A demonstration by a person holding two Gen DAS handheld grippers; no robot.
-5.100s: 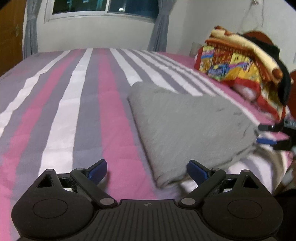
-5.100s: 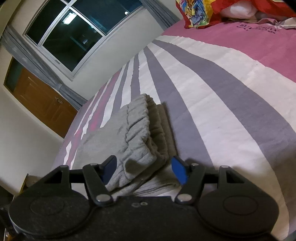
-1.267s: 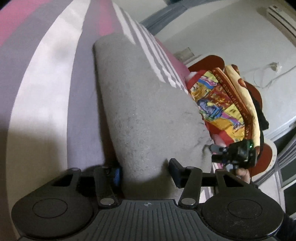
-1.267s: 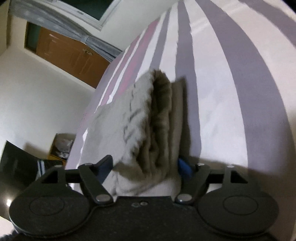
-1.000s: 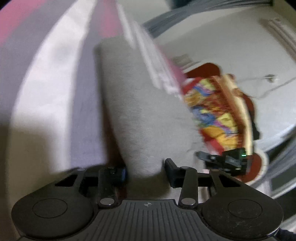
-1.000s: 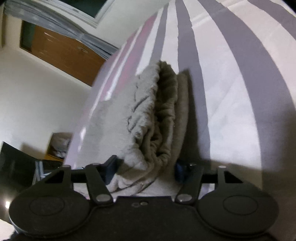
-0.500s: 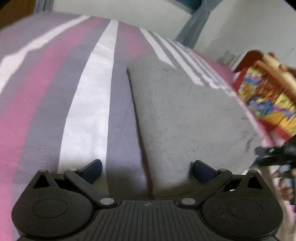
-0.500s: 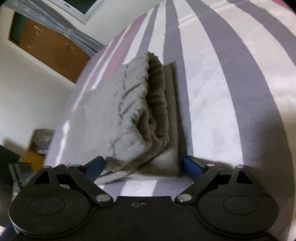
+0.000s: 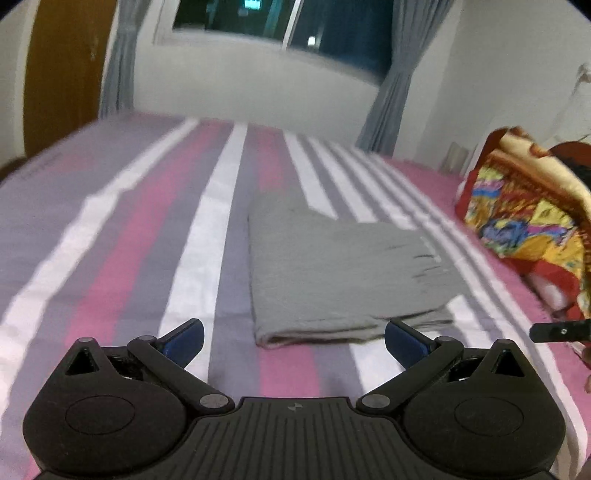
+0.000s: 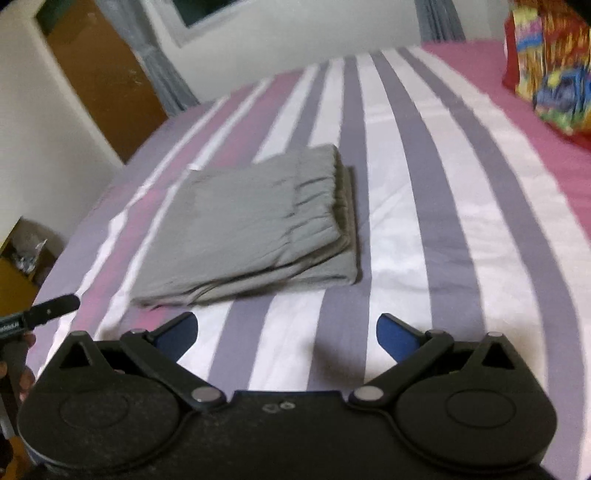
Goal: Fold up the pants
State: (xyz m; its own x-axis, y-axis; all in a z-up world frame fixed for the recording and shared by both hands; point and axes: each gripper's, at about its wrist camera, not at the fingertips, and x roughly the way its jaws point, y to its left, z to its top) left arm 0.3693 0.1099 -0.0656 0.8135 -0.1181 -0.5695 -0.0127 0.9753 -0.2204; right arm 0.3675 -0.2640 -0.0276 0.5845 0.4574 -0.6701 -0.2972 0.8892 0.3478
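Note:
The grey pants [image 9: 343, 273] lie folded into a flat rectangle on the striped bed [image 9: 129, 221]. My left gripper [image 9: 291, 332] hovers just short of their near folded edge, jaws wide open and empty. In the right wrist view the pants [image 10: 251, 221] show their gathered waistband on the right side of the stack. My right gripper [image 10: 286, 325] hangs above the sheet [image 10: 424, 184] in front of them; its jaws are opening and hold nothing. A black finger of the other gripper pokes in at each view's edge.
A colourful folded blanket [image 9: 524, 214] sits at the bed's right side, also seen in the right wrist view as the blanket [image 10: 550, 74]. A brown wooden door [image 10: 96, 74] and a window [image 9: 280, 22] with grey curtains stand beyond the bed. An open box [image 10: 22, 254] sits beside the bed.
Both grippers let go of the pants, opened wide and pulled back and up. The pants now lie flat on the bed, apart from both.

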